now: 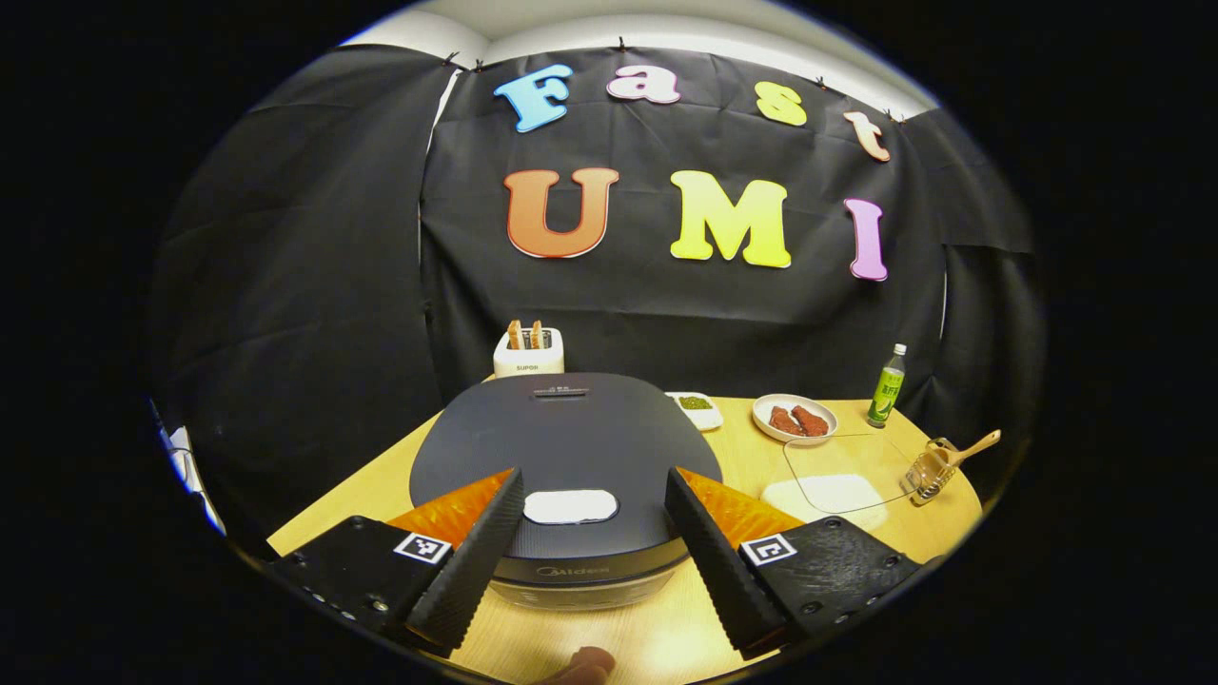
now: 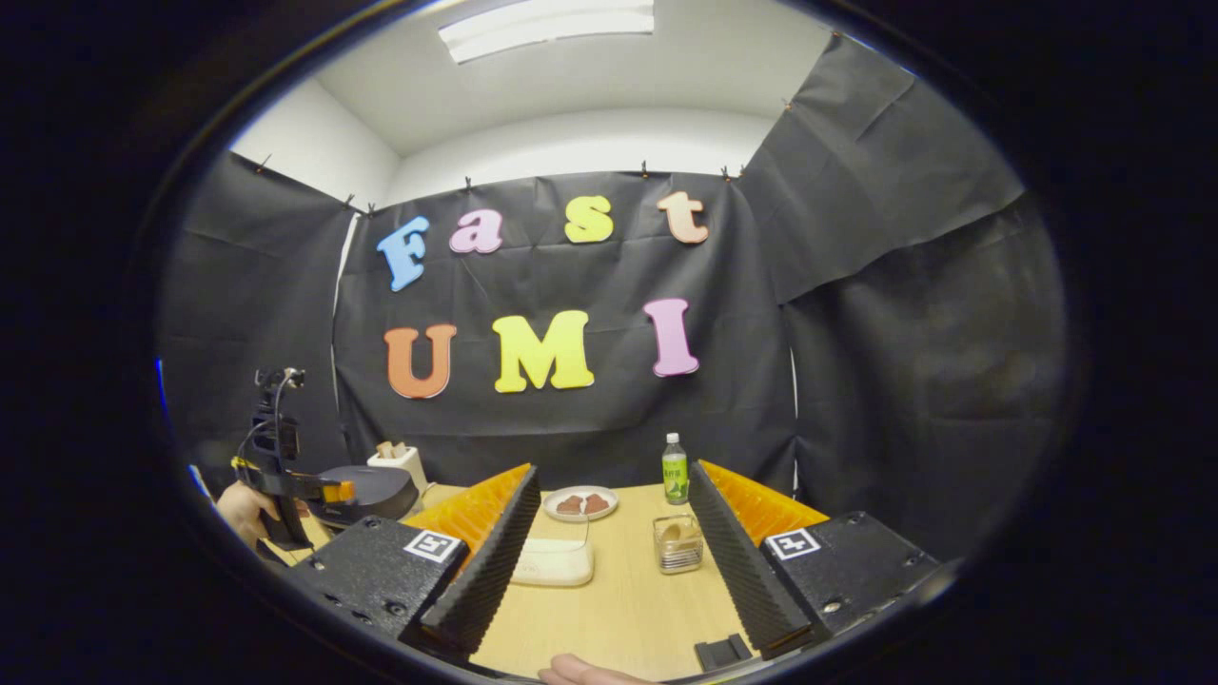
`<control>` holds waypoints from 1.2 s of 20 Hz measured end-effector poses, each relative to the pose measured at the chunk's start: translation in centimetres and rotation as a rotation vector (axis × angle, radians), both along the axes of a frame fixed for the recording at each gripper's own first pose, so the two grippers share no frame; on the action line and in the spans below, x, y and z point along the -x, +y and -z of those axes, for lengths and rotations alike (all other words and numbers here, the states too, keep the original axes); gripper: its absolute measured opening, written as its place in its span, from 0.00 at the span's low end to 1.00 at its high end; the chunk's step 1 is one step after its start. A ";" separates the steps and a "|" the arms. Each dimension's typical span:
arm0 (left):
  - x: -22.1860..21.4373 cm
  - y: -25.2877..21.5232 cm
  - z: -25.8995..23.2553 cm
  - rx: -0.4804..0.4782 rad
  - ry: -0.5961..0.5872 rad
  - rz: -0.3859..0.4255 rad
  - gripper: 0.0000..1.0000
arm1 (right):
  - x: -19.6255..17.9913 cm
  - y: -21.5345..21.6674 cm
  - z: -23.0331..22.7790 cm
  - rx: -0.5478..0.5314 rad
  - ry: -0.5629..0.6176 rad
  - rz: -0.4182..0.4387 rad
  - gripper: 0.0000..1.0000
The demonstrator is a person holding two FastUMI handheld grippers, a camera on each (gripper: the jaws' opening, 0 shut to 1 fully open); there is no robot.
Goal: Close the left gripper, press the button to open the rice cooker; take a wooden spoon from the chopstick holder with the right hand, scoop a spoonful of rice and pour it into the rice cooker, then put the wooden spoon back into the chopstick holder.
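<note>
While rice cooker (image 1: 566, 476) looms, toaster (image 1: 529, 354) behind.

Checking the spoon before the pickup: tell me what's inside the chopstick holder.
A wooden spoon stands tilted in the chopstick holder, handle poking out. Its lower end is too small to make out.

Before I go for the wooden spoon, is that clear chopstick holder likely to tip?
Possibly. The chopstick holder looks small, clear and light, so it may shift or tip. The wooden spoon leans out over its rim, so a sideways pull could drag it. Lifting straight along the handle seems safer.
</note>
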State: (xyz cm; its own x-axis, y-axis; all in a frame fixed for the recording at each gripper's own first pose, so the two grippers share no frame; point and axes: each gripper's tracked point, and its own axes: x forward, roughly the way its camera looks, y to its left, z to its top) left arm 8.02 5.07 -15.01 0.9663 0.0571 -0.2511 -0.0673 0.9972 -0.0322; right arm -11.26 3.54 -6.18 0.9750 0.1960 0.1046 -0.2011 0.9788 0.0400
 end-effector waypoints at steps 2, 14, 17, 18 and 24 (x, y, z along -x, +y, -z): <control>1.1 0.9 -2.5 -0.056 -0.039 -0.039 0.85 | 0.1 0.3 -0.7 0.013 -0.009 -0.002 1.00; 11.4 -2.6 -10.2 -0.017 -0.207 -0.021 0.95 | 0.0 -0.5 -2.7 0.066 0.014 0.021 1.00; 12.7 -4.7 -10.6 -0.048 -0.213 0.027 0.94 | -0.4 -1.4 -2.8 0.090 0.024 0.054 1.00; 13.3 -5.9 -10.7 -0.047 -0.216 0.060 0.94 | -0.5 -1.7 -2.8 0.091 0.027 0.065 1.00; 15.9 -8.1 -12.2 -0.103 -0.290 0.091 0.96 | -1.1 -1.1 -1.5 0.090 0.068 0.055 1.00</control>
